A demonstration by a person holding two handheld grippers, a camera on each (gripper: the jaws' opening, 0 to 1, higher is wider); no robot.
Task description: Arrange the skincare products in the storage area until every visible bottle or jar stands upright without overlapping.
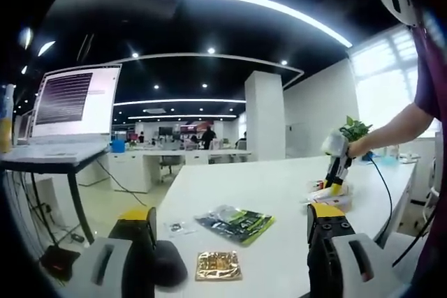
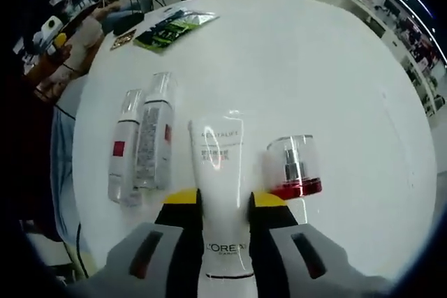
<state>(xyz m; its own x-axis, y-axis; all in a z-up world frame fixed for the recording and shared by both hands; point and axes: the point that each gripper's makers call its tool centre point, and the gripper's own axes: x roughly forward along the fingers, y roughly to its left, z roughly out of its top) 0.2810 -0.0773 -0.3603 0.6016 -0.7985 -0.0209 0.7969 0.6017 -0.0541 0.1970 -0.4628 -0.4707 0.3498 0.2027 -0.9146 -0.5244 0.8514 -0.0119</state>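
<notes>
My right gripper (image 2: 225, 199) points down at the white round table (image 2: 335, 68). Its jaws press both sides of a white L'Oréal tube (image 2: 222, 165) that runs lengthwise between them. Left of the tube, two clear bottles (image 2: 140, 144) with red labels lie flat side by side, touching. On the tube's right is a small pump bottle (image 2: 293, 167) with a clear cap and red base; I cannot tell whether it stands. In the left gripper view, my left gripper (image 1: 230, 212) stands open above the table's near edge, and the right gripper (image 1: 335, 162) hangs over the products (image 1: 327, 197) far right.
A green sachet (image 1: 234, 222), a gold sachet (image 1: 218, 265) and a small clear packet (image 1: 180, 227) lie on the table between the left jaws. A laptop (image 1: 70, 106) sits on a stand at left. A person's arm (image 1: 391, 130) holds the right gripper. Office desks stretch behind.
</notes>
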